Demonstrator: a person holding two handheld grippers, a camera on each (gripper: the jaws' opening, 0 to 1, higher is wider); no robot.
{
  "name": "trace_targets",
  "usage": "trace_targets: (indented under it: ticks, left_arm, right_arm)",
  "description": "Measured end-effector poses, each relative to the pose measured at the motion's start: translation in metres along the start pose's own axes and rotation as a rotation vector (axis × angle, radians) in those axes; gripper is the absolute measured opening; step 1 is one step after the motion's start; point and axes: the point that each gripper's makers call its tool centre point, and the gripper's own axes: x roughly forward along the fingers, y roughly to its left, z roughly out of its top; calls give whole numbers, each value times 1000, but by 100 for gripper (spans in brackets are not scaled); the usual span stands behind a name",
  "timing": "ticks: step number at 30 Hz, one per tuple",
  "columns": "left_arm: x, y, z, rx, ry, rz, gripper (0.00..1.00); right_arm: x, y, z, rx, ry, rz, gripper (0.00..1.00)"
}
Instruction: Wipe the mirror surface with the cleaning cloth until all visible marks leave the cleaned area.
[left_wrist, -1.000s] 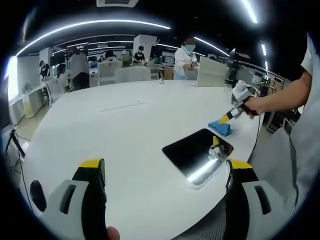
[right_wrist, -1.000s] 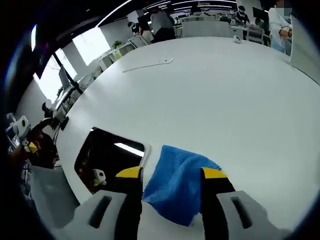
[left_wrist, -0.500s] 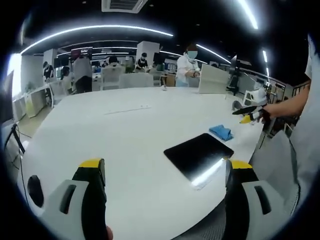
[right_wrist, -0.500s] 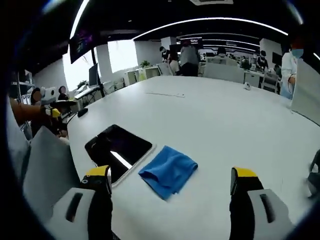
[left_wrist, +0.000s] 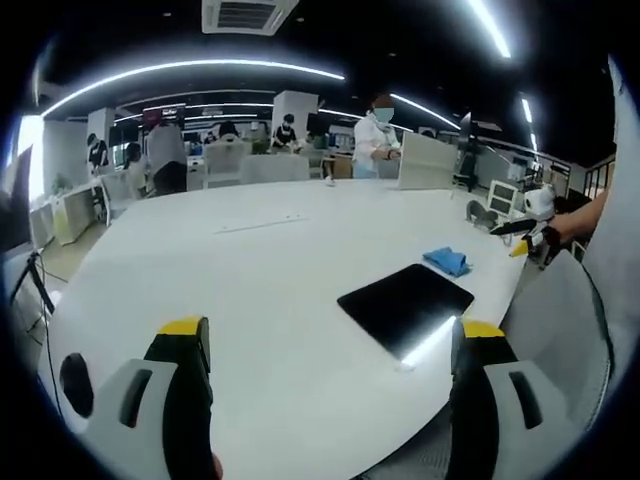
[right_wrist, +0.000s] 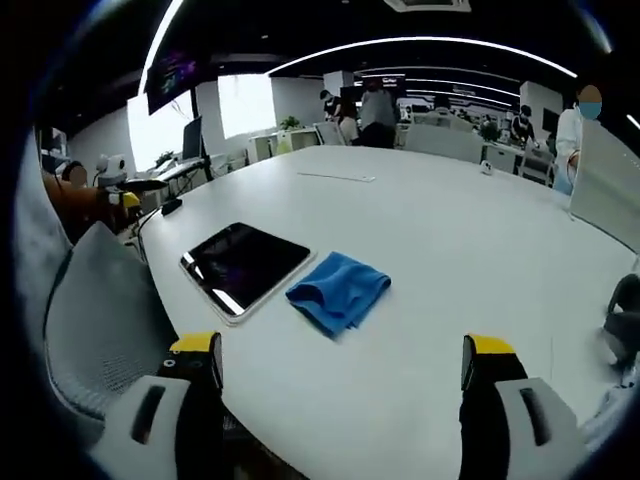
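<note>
— Looking along the right claw (right_wrist: 340, 365), what lies on the table (right_wrist: 470, 240)?

— A flat rectangular mirror (right_wrist: 245, 264) with rounded corners and a pale rim, its face dark and glossy with a bright streak of ceiling light in it. It sits near the table's curved edge. Just beside it, on the side away from the chair, is the cleaning cloth (right_wrist: 338, 288) — blue, soft, crumpled into a loose heap with a fine woven grain. Whether cloth and mirror touch I cannot tell.

— And the claw itself?

— Released: its grey jaws with yellow tips stand wide apart with nothing between them, held off the table's edge.

— The other one?

— The left claw (left_wrist: 325, 350) is likewise spread wide and empty, over the smooth white table (left_wrist: 250, 290). From there the mirror (left_wrist: 405, 306) reads as a black glossy slab by the near edge, with the cloth (left_wrist: 447, 260) just beyond it, a small blue lump.

— Any writing or brand marks?

— None legible; a screen high on the far wall glows, but its text is too blurred to read.

— What else is about?

— A grey mesh chair back (right_wrist: 95, 320) at the table's edge, and a person's hand (left_wrist: 565, 222) holding the right claw off the table's edge.
</note>
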Motion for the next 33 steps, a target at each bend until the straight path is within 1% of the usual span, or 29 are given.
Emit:
trace_targets:
  ticks: [4,7,9,12,16,17,18,22,28,33]
  left_arm:
    - [1,3,3,10,-12,8,99]
    - [1,-3,7,-6,-11,12,99]
    - [1,-5,8,-2,-12,14,99]
    - [1,-11,10,-3,-6,1,99]
    - [3,-6,6,14,0,-11,99]
    - [4,0,4,14,4,-12,99]
    - [5,1,4,11,3,-15,99]
    - [4,-5,5,9,9,-19,99]
    - [4,1,-2,24,20,-21,99]
    - [0,-3,1,18,16,-14,99]
  right_arm:
    - [1,4,2,16,-11,8,99]
    - [3,5,0,14,-9,7,99]
    - [2,9,-1,30,-5,6,99]
    - [3,9,-2,38,-3,8,99]
    - [3,9,-1,33,-8,9,99]
    - [3,9,-1,36,-7,7,99]
    - [2,9,0,38,-9,7,99]
    - [3,10,0,40,-8,6,99]
    - [2,13,-2,46,-9,9,99]
    - [2,11,2,60,-20,1,99]
